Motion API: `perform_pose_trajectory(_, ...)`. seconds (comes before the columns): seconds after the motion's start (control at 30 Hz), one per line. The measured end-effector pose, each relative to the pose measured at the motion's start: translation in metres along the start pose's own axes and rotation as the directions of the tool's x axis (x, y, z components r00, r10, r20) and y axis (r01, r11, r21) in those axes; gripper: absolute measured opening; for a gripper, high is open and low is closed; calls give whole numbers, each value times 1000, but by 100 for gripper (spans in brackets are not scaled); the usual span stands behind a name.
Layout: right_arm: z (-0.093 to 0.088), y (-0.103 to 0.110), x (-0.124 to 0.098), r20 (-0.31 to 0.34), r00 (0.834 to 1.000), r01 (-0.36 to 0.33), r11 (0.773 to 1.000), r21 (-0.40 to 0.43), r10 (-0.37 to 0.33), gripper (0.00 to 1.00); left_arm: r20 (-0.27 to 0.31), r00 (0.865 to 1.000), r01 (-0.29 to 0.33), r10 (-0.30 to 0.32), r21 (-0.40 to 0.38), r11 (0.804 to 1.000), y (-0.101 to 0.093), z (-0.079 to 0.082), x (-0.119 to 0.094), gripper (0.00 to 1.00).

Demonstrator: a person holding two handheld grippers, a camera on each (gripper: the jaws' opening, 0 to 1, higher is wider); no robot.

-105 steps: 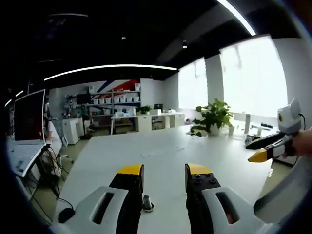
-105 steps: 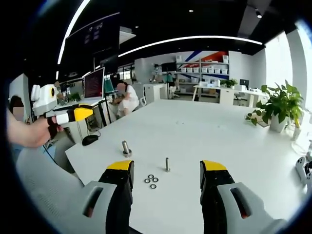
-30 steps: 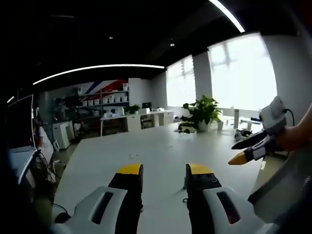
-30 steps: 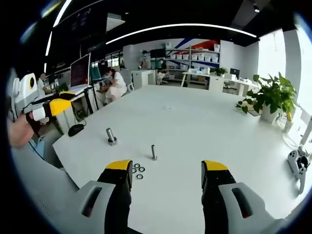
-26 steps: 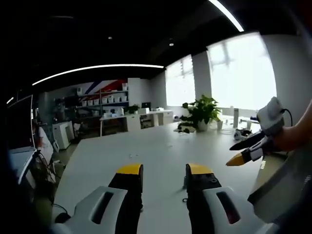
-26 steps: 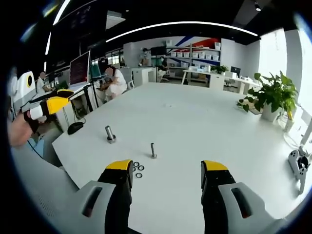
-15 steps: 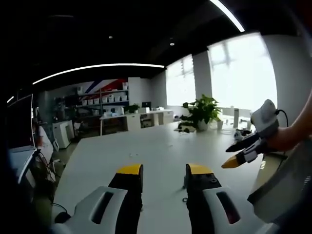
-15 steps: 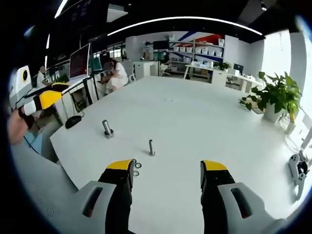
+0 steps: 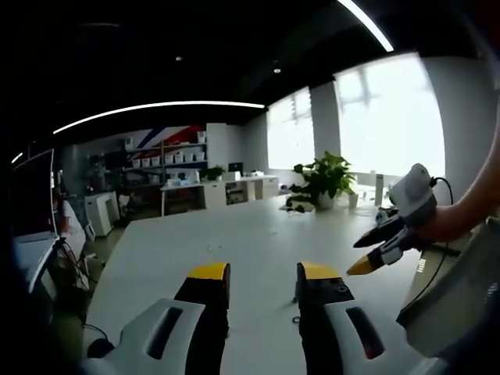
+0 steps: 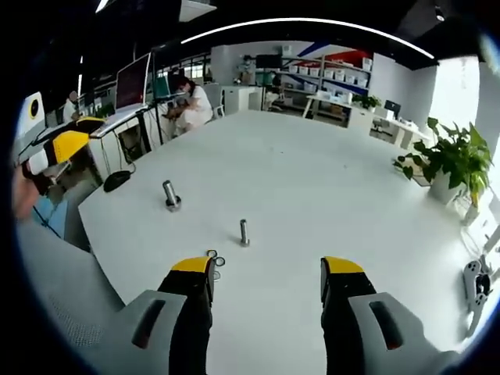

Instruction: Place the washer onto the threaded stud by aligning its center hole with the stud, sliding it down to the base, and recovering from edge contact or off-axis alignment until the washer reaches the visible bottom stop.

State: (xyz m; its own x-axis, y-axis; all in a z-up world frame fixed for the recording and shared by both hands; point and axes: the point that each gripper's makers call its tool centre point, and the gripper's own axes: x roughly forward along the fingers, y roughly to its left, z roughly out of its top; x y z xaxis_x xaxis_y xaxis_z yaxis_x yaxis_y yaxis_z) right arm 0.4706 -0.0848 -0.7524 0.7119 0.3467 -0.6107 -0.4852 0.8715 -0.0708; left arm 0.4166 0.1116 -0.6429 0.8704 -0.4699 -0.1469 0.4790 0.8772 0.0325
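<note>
On the white table [image 10: 312, 180] a thin threaded stud [image 10: 244, 233] stands upright just ahead of my right gripper [image 10: 266, 269], which is open with nothing between its yellow-tipped jaws. Small washers [image 10: 216, 260] lie flat beside the left jaw, partly hidden by it. A thicker bolt [image 10: 170, 195] stands further left. My left gripper [image 9: 264, 273] is open and empty above the table [image 9: 250, 234]. That gripper [image 10: 58, 148] also appears at the left edge, held by a hand. From the right, the right gripper [image 9: 375, 251] comes in, tilted down.
A potted plant [image 10: 455, 156] stands at the table's far right, and the plant [image 9: 322, 176] also shows in the left gripper view. A monitor [image 10: 133, 82] and a mouse [image 10: 117, 181] sit at the left end. A seated person [image 10: 195, 101] is beyond.
The right gripper has lowered and come closer to the washers, which now slip partly behind its left jaw. In the left gripper view it has moved left and down.
</note>
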Motion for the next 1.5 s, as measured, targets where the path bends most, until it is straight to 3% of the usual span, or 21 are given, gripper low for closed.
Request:
perform_pose_trajectory(0.97, -12, 1, 20, -95, 995, -34, 998, -47, 29, 55, -11, 1000, 0, 0, -8, 1000, 1, -3, -1, 33)
perform_pose_trajectory(1.3, -7, -1, 23, -111, 993, -45, 997, -60, 38, 52, -11, 1000, 0, 0, -4, 1000, -1, -3, -1, 33)
perform_pose_trajectory(1.5, -8, 9, 29, -135, 989, -72, 996, -60, 63, 50, -13, 1000, -6, 5, -10, 1000, 2, -4, -1, 33)
